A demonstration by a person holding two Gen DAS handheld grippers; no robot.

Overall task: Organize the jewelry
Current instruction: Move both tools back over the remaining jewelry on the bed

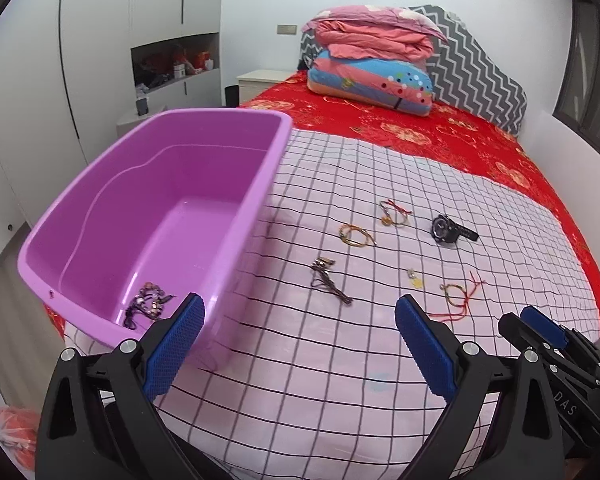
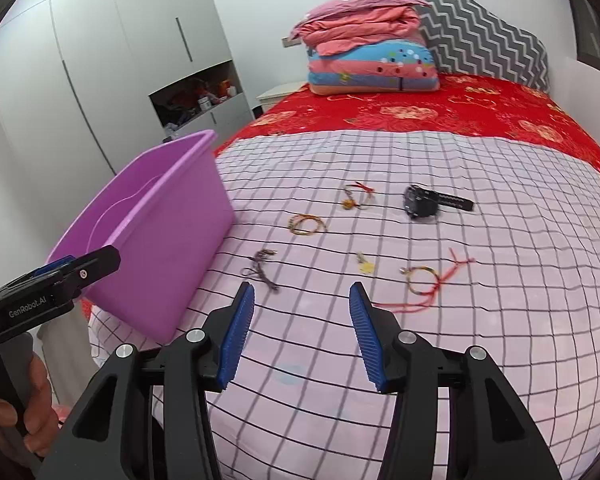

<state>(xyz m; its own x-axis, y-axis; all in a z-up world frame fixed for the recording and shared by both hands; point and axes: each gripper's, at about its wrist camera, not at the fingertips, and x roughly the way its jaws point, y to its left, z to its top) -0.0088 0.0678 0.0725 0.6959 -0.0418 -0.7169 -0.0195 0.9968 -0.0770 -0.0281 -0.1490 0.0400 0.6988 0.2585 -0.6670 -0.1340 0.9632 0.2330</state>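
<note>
A purple plastic tub (image 1: 236, 216) (image 2: 204, 184) stands on the bed's left side with one beaded piece (image 1: 150, 300) inside. On the checked sheet lie a dark cord necklace (image 1: 328, 280) (image 2: 262, 268), a yellow bracelet (image 1: 356, 235) (image 2: 306, 224), a red-string charm bracelet (image 1: 394, 213) (image 2: 358, 196), a black watch (image 1: 452, 231) (image 2: 432, 202), a small gold pendant (image 1: 414, 278) (image 2: 366, 265) and a red-cord bangle (image 1: 458, 296) (image 2: 424, 280). My left gripper (image 1: 298, 318) is open and empty by the tub's near corner. My right gripper (image 2: 302, 306) is open and empty, just short of the necklace.
Folded quilts (image 1: 372, 60) and a zigzag pillow (image 1: 480, 68) sit at the head of the red bed (image 1: 440, 128). White wardrobes (image 1: 100, 40) stand at the left. The sheet's near edge drops off below the grippers.
</note>
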